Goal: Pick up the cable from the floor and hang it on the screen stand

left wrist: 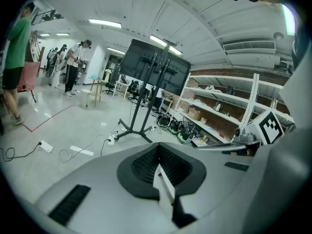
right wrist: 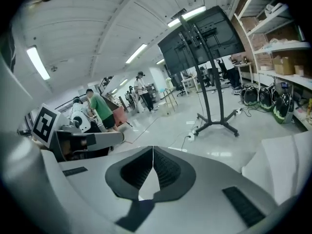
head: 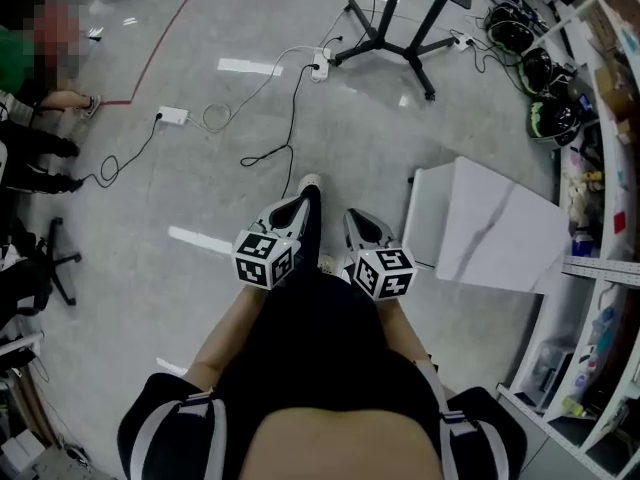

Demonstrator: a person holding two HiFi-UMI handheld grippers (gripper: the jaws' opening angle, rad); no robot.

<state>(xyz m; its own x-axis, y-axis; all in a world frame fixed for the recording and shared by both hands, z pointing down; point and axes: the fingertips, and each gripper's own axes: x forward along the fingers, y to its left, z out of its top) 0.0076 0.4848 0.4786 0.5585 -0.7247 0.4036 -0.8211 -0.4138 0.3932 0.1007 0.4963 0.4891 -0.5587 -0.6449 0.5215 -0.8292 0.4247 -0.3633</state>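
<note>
While I hold them low before me, my left gripper [left wrist: 158, 149] and right gripper [right wrist: 153, 149] are both pressed together, empty. Just beyond, the thin black cable [head: 291, 118] lies on the grey floor [head: 200, 198]; the black wheeled screen stand [head: 395, 30] stands farther right.

two white panels [head: 500, 233] lie flat on the grey floor [head: 150, 308], one overlapping the other, the upper one marked with a grey vein. open shelving [head: 605, 268] runs along the right edge, with dark helmets [head: 550, 118] on the floor at its far end. a red line [head: 165, 38] crosses the floor at far left. a black chair base [head: 55, 258] stands at the left edge. a person in a green shirt [left wrist: 17, 38] stands further off.
</note>
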